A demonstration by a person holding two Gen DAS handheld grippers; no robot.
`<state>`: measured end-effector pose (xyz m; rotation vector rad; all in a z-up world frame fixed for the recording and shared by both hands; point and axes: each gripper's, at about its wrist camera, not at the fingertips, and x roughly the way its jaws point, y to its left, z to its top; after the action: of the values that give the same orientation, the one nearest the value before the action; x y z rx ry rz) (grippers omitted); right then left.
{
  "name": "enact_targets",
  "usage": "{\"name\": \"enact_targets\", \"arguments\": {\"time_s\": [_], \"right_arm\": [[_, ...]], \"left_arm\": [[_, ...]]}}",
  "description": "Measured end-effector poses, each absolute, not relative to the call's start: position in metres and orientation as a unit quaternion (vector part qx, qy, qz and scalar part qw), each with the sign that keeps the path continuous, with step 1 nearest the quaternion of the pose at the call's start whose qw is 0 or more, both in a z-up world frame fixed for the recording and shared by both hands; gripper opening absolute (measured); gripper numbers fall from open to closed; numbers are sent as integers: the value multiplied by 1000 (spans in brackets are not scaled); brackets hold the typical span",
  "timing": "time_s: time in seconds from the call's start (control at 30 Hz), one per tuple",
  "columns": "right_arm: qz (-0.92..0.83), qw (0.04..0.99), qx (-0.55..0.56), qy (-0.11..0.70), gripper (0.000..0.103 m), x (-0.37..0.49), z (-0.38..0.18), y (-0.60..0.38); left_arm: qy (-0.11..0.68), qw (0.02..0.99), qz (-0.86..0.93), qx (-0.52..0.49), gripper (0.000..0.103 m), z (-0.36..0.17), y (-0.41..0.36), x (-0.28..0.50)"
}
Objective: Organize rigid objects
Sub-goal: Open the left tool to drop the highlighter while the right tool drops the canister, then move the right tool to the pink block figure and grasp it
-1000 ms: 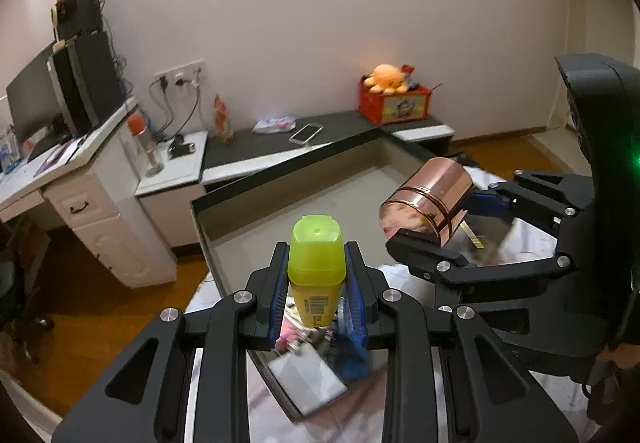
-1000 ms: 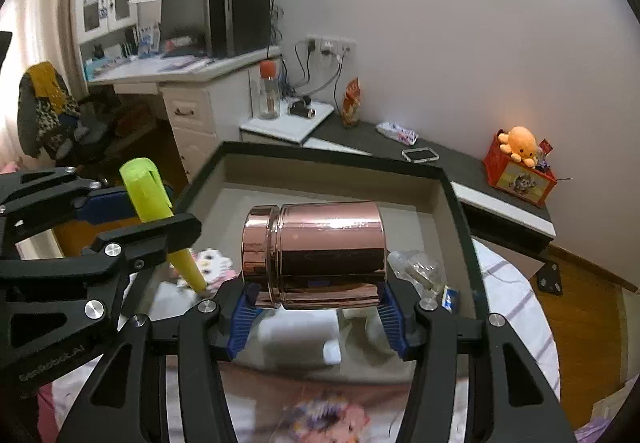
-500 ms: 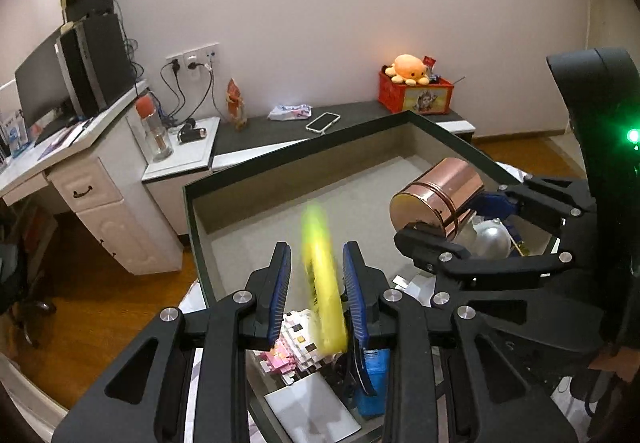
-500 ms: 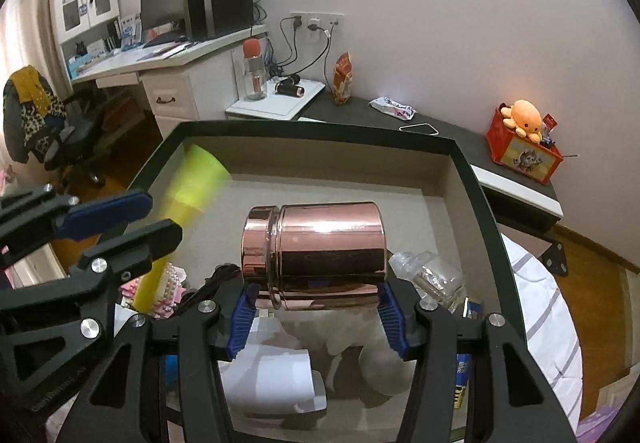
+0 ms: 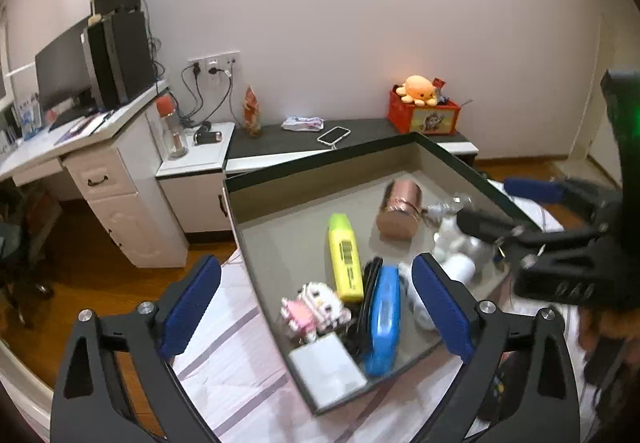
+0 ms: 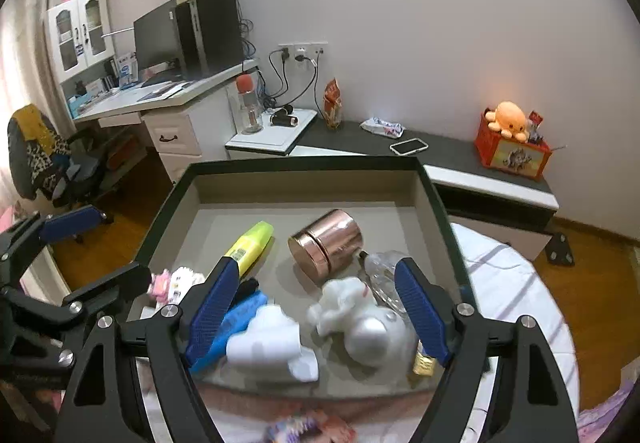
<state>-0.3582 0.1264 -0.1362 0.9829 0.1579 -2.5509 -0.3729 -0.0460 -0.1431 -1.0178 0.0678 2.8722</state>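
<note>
highlighter (image 5: pixel 345 258), tin (image 6: pixel 327 244) dropped; claws opening

Plain pale wall (image 6: pixel 440 23) ahead of the gripper, lit from above. Wooden floor (image 6: pixel 592 283), orange-brown. Left of the gripper — a white desk (image 6: pixel 160 103) bearing a dark monitor (image 6: pixel 156 39) and black tower (image 6: pixel 212 31); a draped chair (image 6: pixel 36 155) lower left. Straight ahead, a low dark-topped bench (image 6: pixel 452 155); wall sockets (image 6: pixel 304 51) above it, cables hanging. Far right — a red box (image 6: pixel 512 155) with an orange plush (image 6: pixel 510 115).
</note>
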Motion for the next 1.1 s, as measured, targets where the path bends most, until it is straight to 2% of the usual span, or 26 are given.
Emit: {"name": "enact_targets", "arguments": {"time_s": [0.27, 0.63, 0.9, 1.1], "right_arm": [[-914, 192, 350, 75, 82, -315, -130, 160], [-898, 200, 382, 91, 82, -278, -166, 181], [-875, 198, 424, 123, 82, -288, -204, 167], [-861, 215, 445, 116, 82, -303, -220, 155]], "left_arm": [[37, 33, 939, -340, 100, -147, -58, -336], [0, 2, 925, -379, 101, -168, -74, -320], [6, 9, 923, -385, 101, -169, -70, -314], [-4, -12, 919, -393, 101, -174, -69, -330]]}}
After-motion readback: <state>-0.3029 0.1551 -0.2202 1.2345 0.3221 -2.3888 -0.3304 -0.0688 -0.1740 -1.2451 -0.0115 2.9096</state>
